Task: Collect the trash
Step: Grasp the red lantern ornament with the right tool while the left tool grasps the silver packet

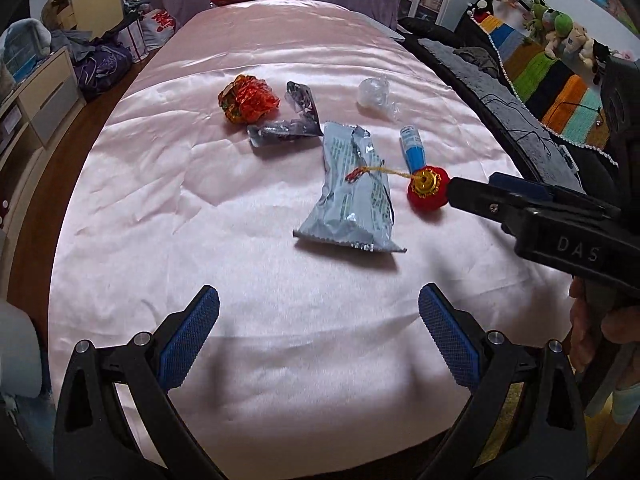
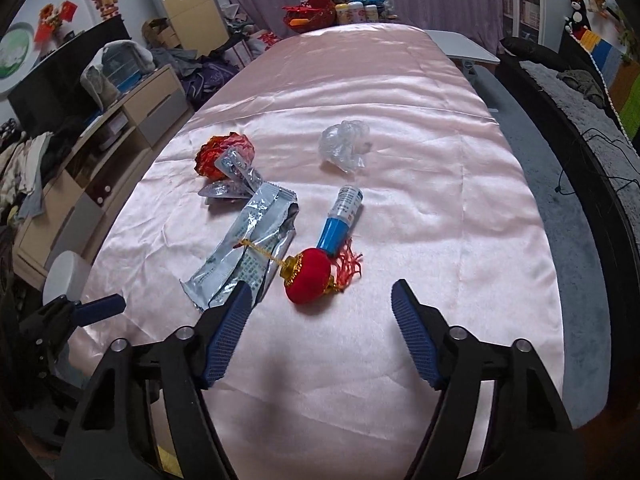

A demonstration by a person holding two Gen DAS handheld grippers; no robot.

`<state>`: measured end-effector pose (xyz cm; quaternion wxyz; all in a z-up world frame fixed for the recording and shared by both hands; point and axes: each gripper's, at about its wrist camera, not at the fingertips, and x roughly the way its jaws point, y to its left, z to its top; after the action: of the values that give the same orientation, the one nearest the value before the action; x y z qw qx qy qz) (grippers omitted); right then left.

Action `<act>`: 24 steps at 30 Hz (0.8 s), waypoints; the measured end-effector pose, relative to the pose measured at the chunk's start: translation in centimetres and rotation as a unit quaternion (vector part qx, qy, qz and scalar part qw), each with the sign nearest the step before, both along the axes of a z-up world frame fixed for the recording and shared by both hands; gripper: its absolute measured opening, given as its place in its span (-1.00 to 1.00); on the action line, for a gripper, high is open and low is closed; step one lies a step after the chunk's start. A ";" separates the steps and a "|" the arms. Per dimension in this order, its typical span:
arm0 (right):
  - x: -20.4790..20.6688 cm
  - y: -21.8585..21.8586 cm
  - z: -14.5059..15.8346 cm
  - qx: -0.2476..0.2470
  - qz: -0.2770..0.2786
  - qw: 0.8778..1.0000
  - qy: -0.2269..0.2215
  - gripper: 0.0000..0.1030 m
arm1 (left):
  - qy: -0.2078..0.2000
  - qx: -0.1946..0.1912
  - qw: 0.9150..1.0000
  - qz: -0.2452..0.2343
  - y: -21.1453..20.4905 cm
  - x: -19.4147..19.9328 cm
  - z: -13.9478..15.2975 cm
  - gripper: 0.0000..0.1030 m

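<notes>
Both my grippers are hovering with fingers spread, gripping nothing.

My right gripper [image 2: 320, 312] is facing the red lantern ornament [image 2: 310, 276]; beyond it are lying the silver wrapper [image 2: 244, 252], blue tube [image 2: 340, 216], clear plastic wad [image 2: 346, 146] and red foil ball [image 2: 224, 152] on the pink tabletop [image 2: 440, 200]; my left gripper [image 1: 318, 320] is hanging nearer.

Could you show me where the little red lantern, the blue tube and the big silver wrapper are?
Red lantern [image 2: 310, 278], right wrist view, its round body.
Blue tube [image 2: 338, 226], right wrist view, its middle.
Silver wrapper [image 1: 352, 196], left wrist view, its centre.
</notes>
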<state>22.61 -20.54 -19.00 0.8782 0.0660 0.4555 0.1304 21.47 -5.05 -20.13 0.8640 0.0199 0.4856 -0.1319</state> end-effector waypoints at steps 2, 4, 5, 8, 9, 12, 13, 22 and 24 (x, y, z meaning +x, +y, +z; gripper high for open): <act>0.9 0.4 -0.4 0.000 0.008 1.000 0.005 0.20 | -0.003 -0.001 1.000 -0.008 -0.6 0.9 0.0 0.84; 1.6 0.7 -0.7 0.003 0.016 1.000 0.011 0.03 | -0.004 -0.002 1.000 -0.014 -1.1 1.7 -0.1 0.84; 1.8 0.8 -1.0 0.007 0.020 1.000 0.015 0.00 | -0.003 -0.003 1.000 -0.016 -1.3 2.1 -0.2 0.84; 2.4 1.0 -1.5 0.018 0.029 0.999 0.026 -0.18 | 0.000 -0.007 1.000 -0.017 -1.7 3.5 -0.8 0.84; 2.5 1.0 -1.7 0.018 0.030 0.999 0.028 -0.23 | 0.002 -0.009 1.000 -0.018 -1.9 3.9 -1.0 0.83; 3.1 0.7 -2.2 0.026 0.031 0.998 0.037 -0.29 | 0.009 -0.012 1.000 -0.024 -2.4 4.8 -1.7 0.71; 3.2 0.6 -2.4 0.033 0.033 0.998 0.041 -0.31 | 0.015 -0.012 0.999 -0.029 -2.6 5.0 -2.1 0.60; 3.2 0.7 -2.3 0.025 0.038 0.998 0.032 -0.32 | 0.004 0.003 0.999 -0.039 -2.5 5.2 -2.1 0.08; 2.8 0.8 -2.1 0.013 0.038 0.999 0.026 -0.32 | 0.003 0.007 0.999 -0.040 -2.3 4.8 -2.1 0.04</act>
<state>25.45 -19.69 -21.13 0.8595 0.0631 0.4787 0.1677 26.29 -7.39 -22.19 0.8564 0.0449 0.4879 -0.1629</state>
